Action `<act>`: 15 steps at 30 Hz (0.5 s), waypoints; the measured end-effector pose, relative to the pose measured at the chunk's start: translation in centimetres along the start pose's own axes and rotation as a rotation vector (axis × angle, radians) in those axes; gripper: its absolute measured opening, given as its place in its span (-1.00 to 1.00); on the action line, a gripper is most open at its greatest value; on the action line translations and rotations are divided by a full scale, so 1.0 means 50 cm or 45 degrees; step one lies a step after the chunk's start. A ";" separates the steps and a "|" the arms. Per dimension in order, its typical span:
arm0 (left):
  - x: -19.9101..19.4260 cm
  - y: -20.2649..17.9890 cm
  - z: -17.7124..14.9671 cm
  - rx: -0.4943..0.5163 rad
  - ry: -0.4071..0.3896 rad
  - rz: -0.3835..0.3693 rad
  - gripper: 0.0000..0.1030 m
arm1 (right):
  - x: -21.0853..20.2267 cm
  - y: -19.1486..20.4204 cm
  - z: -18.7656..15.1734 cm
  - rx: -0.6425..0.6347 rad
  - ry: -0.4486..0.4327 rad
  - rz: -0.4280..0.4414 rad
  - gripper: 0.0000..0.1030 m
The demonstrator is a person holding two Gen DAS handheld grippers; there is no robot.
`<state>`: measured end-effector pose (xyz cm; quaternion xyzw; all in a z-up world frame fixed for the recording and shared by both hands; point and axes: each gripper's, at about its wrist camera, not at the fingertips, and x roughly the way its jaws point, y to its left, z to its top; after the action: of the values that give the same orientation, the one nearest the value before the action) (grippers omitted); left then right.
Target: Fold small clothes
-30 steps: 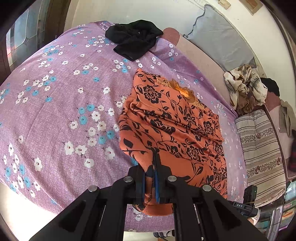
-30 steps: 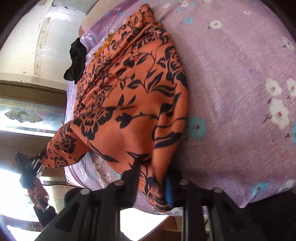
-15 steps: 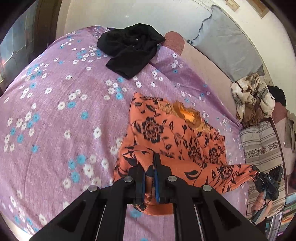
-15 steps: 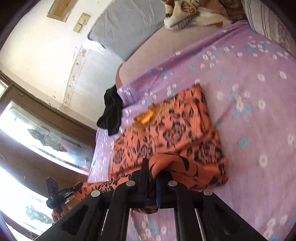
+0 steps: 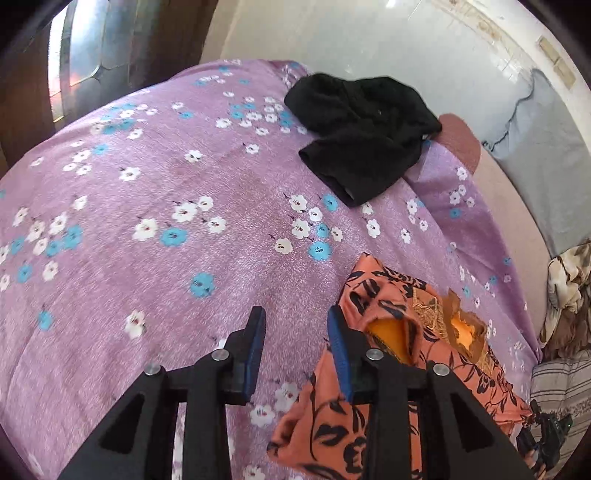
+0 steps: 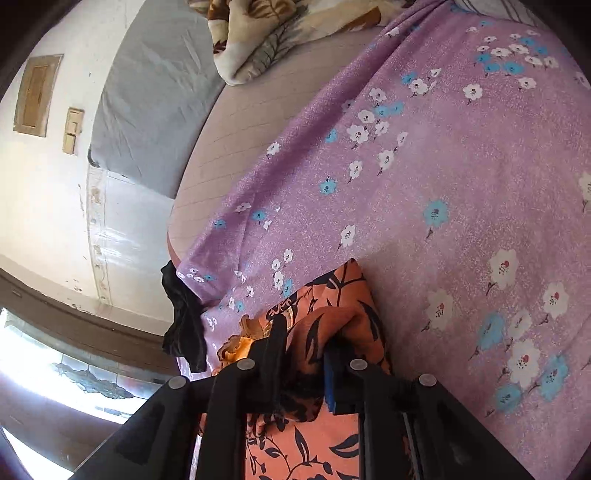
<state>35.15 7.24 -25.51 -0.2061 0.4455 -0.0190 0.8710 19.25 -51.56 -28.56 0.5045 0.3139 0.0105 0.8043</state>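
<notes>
An orange garment with black flowers (image 5: pixel 332 424) lies folded on the purple flowered bedsheet (image 5: pixel 147 221). My left gripper (image 5: pixel 295 332) hangs just left of its edge. Its jaws are opening, with only bedsheet showing between them, and the right finger (image 5: pixel 338 339) stands against the cloth's edge. In the right wrist view, my right gripper (image 6: pixel 304 341) hovers over the same garment (image 6: pixel 306 450). Its jaws are opening, and a loose bunch of orange cloth still sits between them. A black garment (image 5: pixel 362 136) lies crumpled farther up the bed.
A grey pillow (image 6: pixel 147 110) leans on the wall at the head of the bed. A cream patterned blanket (image 6: pixel 266 33) is heaped beside it, and a striped cushion (image 5: pixel 557 380) lies at the right. A window (image 5: pixel 74 55) is on the left.
Both grippers carried the garment's near edge up over the rest, folding it shorter. The left jaws have parted and let the cloth go. The right jaws have parted too.
</notes>
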 end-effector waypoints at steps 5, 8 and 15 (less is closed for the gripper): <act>-0.029 -0.079 -0.093 0.184 0.006 0.020 0.09 | -0.075 0.058 -0.025 -0.048 -0.302 0.033 0.85; -0.001 -0.120 -0.134 0.337 0.030 0.076 0.09 | -0.028 0.152 -0.082 -0.354 -0.013 -0.139 0.53; 0.060 -0.107 -0.133 0.375 0.180 0.175 0.10 | 0.179 0.230 -0.293 -0.968 0.373 -0.671 -0.49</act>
<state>32.56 -0.59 -29.25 -0.0436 0.5110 -0.0388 0.8576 22.33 -31.15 -27.90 0.0712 0.5150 -0.0087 0.8542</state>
